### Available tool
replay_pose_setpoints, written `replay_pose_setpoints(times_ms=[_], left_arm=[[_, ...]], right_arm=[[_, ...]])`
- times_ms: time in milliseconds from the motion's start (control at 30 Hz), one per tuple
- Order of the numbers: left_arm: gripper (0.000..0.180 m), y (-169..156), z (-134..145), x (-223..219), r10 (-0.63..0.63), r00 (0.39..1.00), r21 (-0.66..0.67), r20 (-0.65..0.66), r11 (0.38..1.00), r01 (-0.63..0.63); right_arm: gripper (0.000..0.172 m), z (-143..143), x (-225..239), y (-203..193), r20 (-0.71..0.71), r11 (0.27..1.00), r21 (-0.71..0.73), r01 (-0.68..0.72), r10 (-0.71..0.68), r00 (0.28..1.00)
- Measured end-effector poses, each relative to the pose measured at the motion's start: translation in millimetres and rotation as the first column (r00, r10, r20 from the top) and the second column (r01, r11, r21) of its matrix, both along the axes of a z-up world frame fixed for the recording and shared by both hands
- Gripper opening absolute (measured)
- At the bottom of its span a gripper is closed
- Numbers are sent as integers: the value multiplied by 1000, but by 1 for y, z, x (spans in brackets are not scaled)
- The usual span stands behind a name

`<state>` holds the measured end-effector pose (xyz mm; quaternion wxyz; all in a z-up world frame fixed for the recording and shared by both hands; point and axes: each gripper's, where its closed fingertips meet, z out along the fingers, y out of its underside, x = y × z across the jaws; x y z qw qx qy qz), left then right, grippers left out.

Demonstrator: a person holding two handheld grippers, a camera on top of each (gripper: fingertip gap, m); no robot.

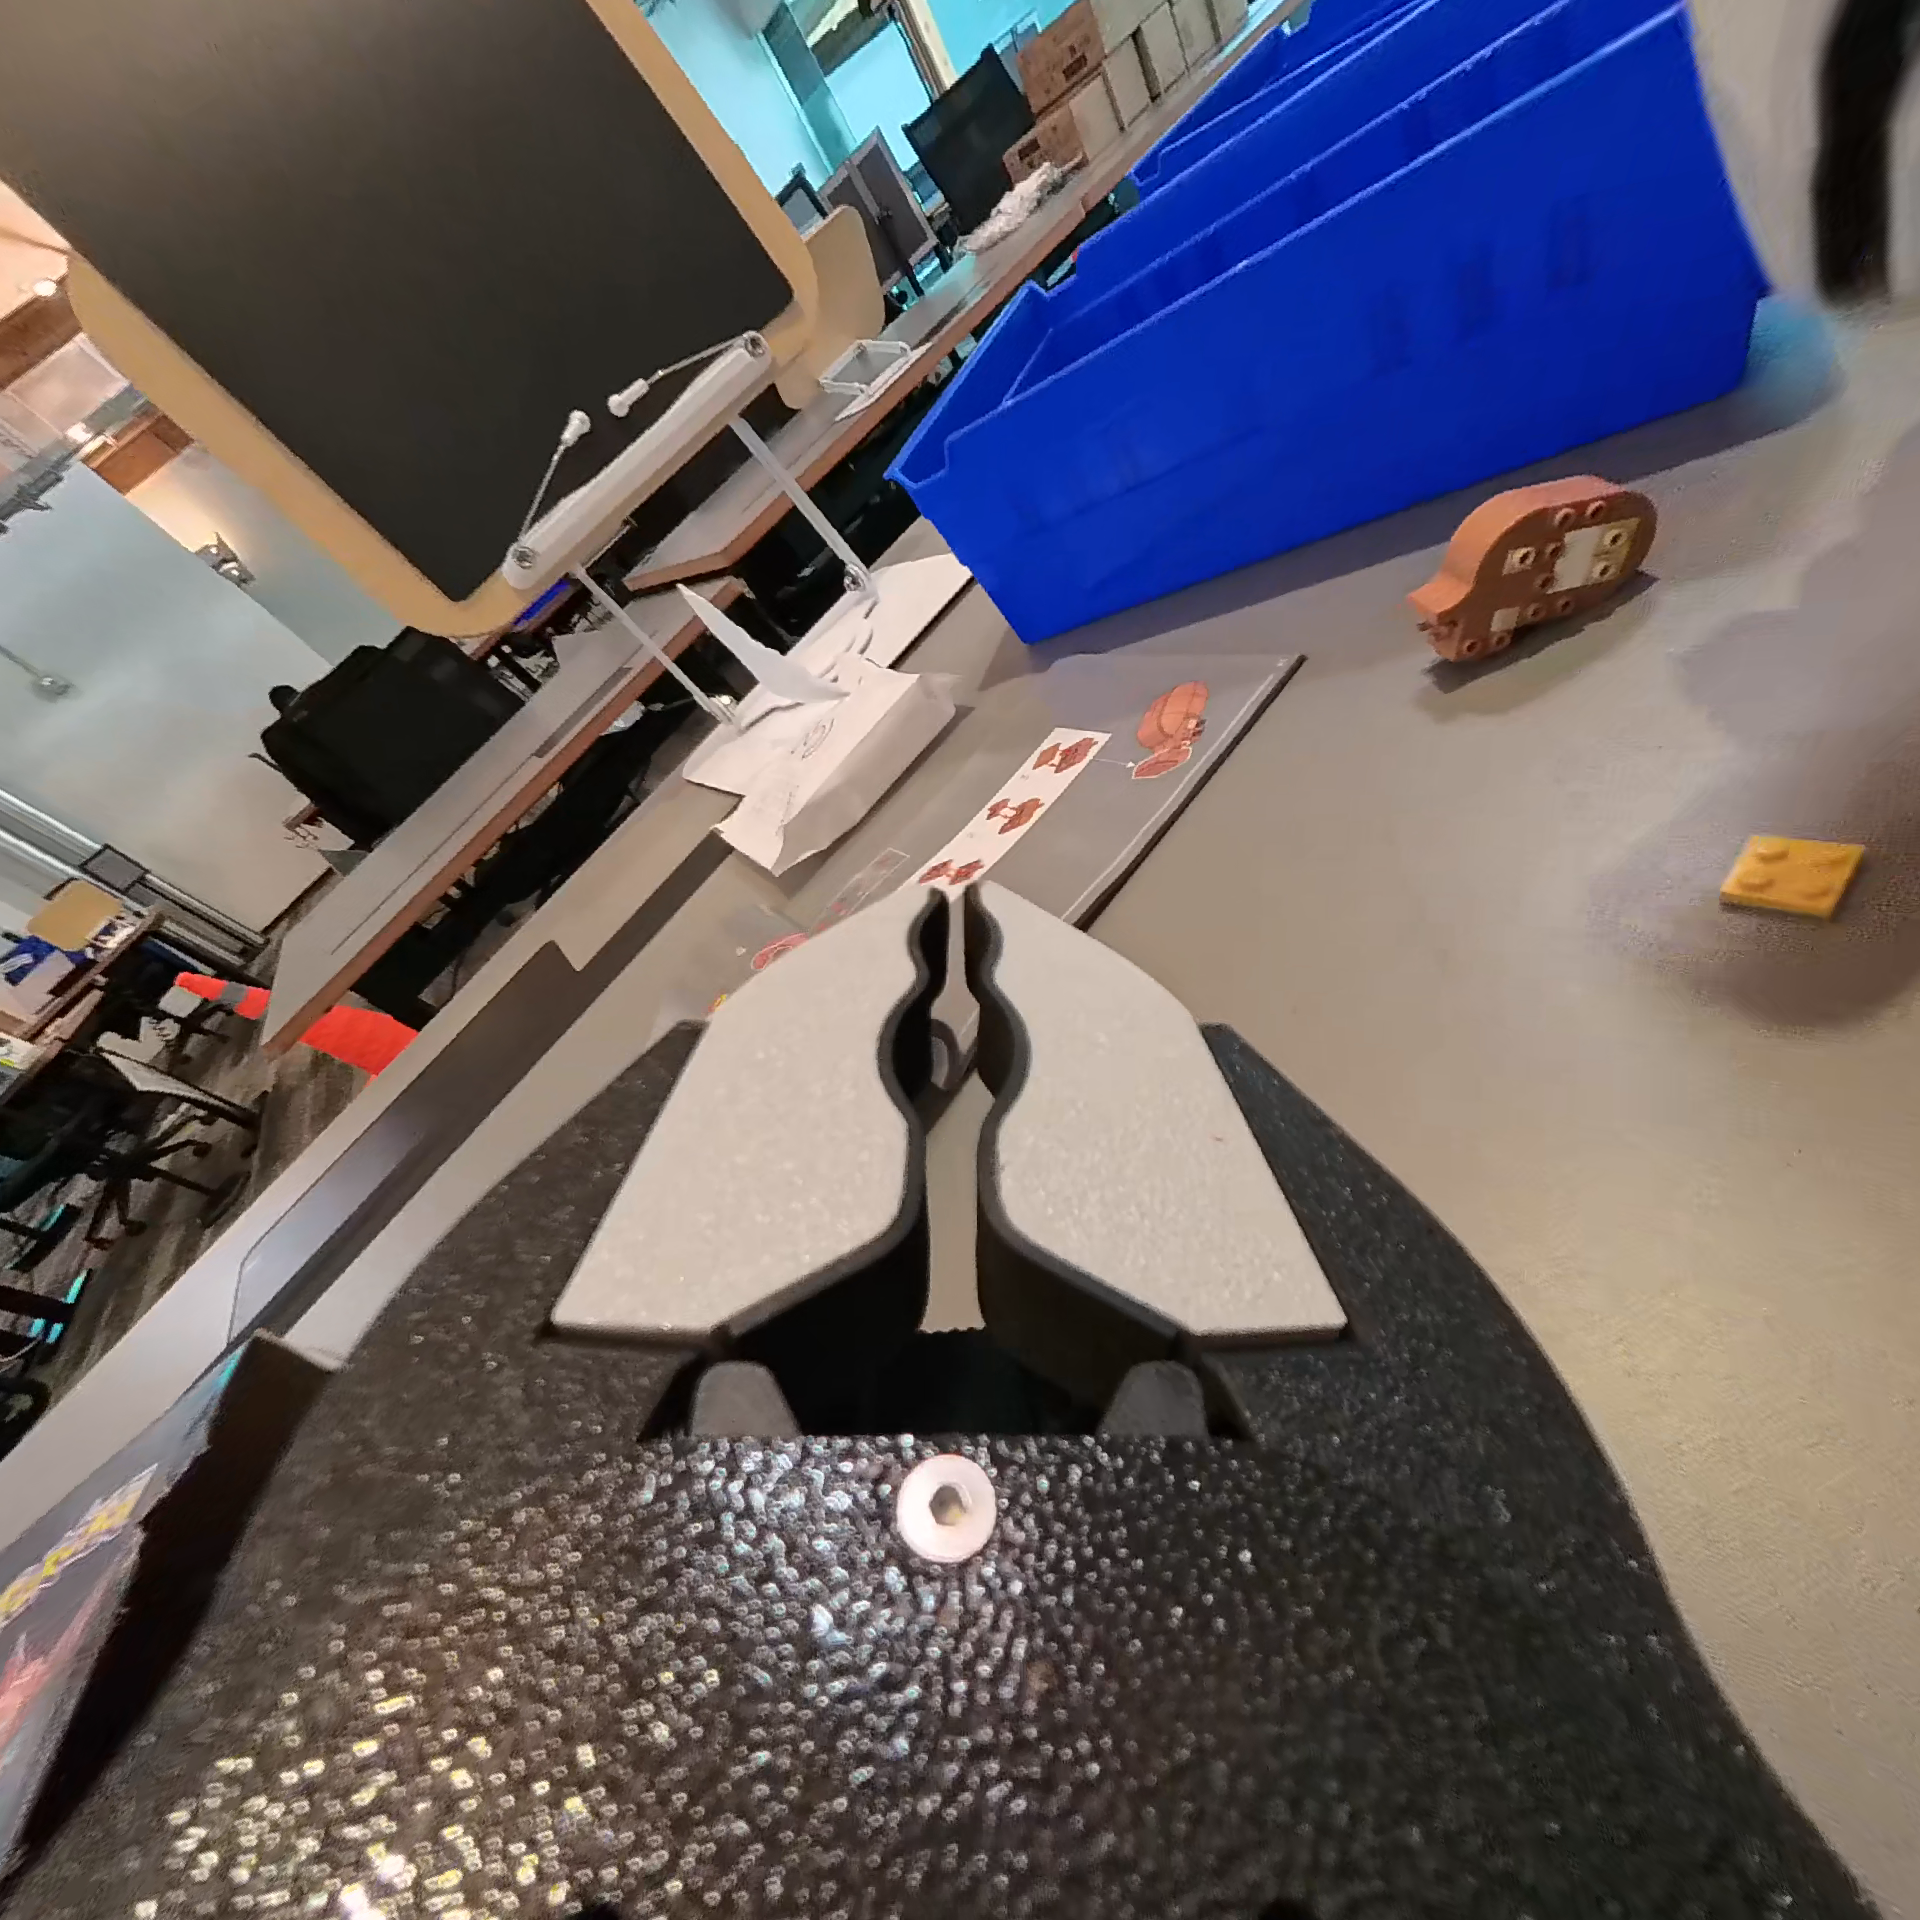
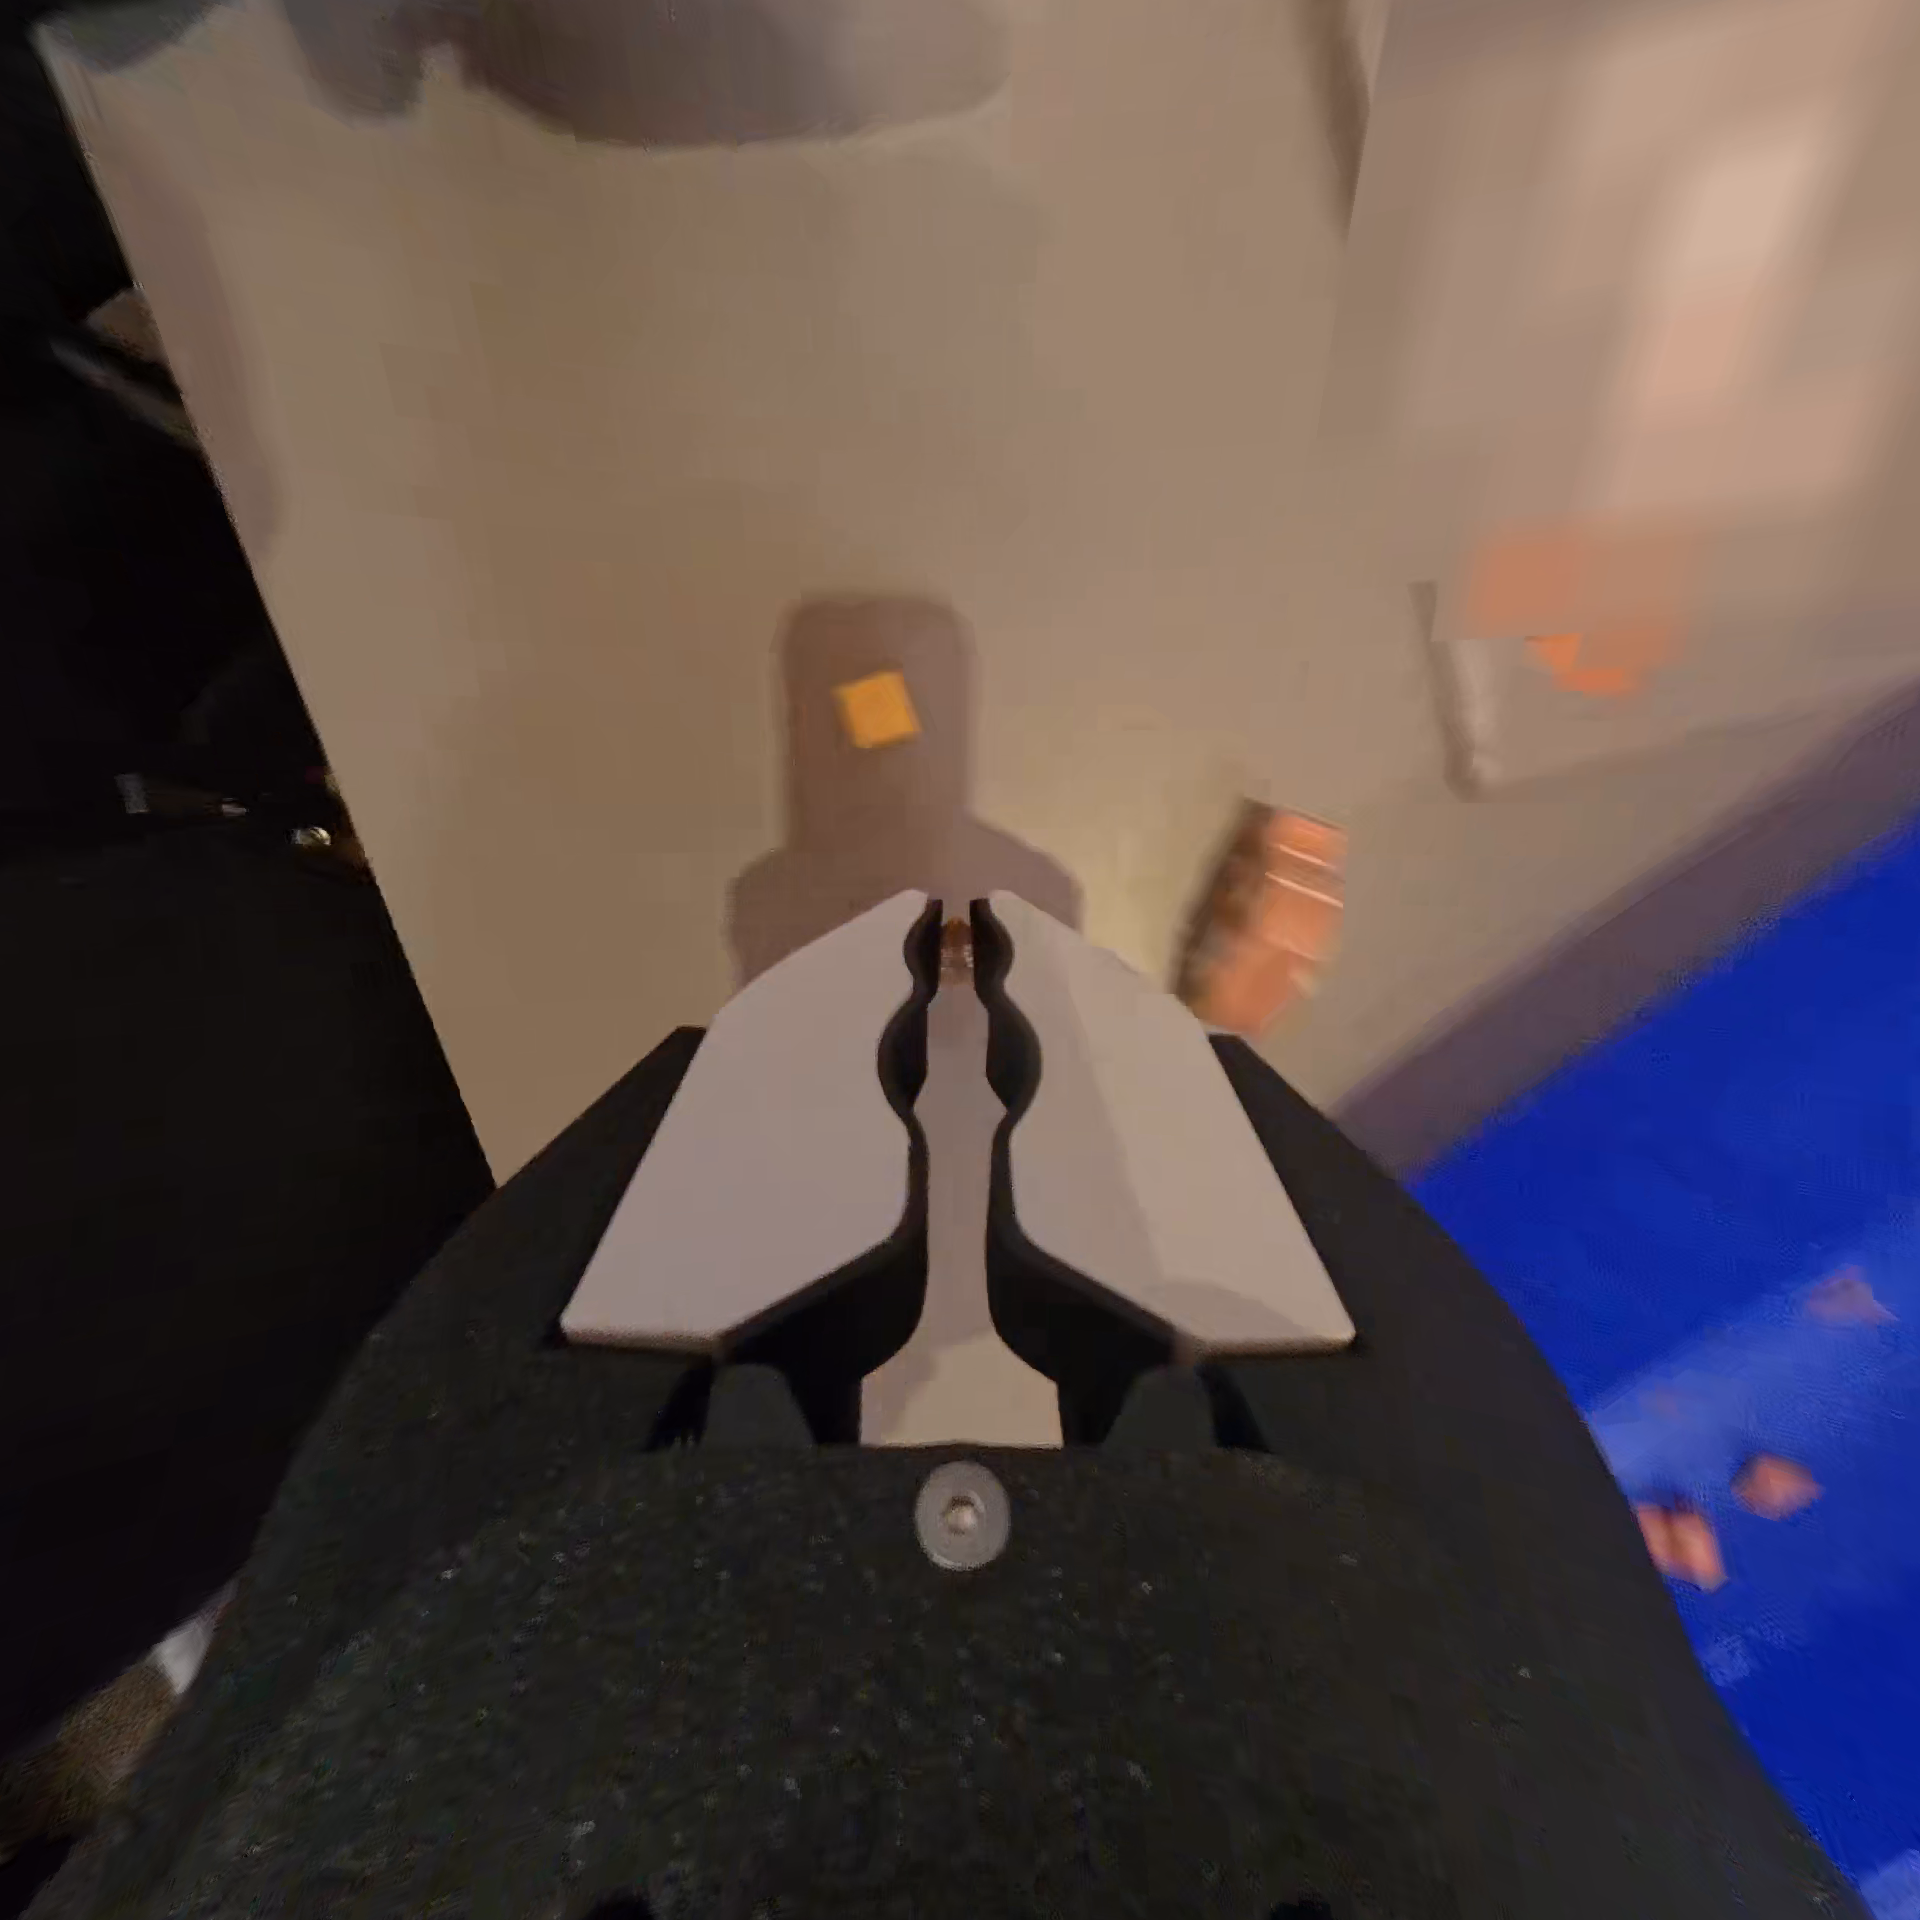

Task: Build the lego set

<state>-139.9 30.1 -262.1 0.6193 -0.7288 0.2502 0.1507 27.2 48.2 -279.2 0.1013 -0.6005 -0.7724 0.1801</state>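
Note:
My left gripper (image 1: 956, 902) is shut with nothing between its pads, held low over the grey table (image 1: 1403, 1039) just short of a picture instruction sheet (image 1: 1070, 790). A brown brick assembly (image 1: 1538, 566) lies on its side to the far right, and a small yellow plate (image 1: 1792, 878) lies nearer. My right gripper (image 2: 954, 914) is above the table, shut on a small brown piece (image 2: 954, 951) pinched at the fingertips. In the right wrist view the yellow plate (image 2: 876, 710) lies ahead in the gripper's shadow. The brown assembly (image 2: 1273, 914) is blurred to the right.
Blue bins (image 1: 1351, 364) line the table's far side. One blue bin (image 2: 1714, 1299) at the lower right holds small orange-brown pieces. A white tissue box (image 1: 831, 717) stands beyond the sheet. A dark board on a white stand (image 1: 416, 260) hangs over the left. The table edge runs along the left.

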Motion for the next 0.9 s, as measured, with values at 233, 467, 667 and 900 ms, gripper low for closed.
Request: replay_pose_setpoints(times_ms=[233,467,667,900], left_arm=[[2,1,-12,0,11,1000,-32,9,999,-11],[3,10,-23,0,15,1000,-107,3,994,-15],[8,44,0,45,-212,977,-205,-35,958,200],[15,134,56,128,-527,842,-333,-118,820,466]], right_arm=[[6,-73,-18,-24,68,999,-37,-21,23,997],[26,-56,-7,-17,-149,986,-143,88,-109,983],[26,-40,23,-17,-410,945,-266,193,-292,864],[22,-34,61,-21,-553,943,-282,173,-308,774]])
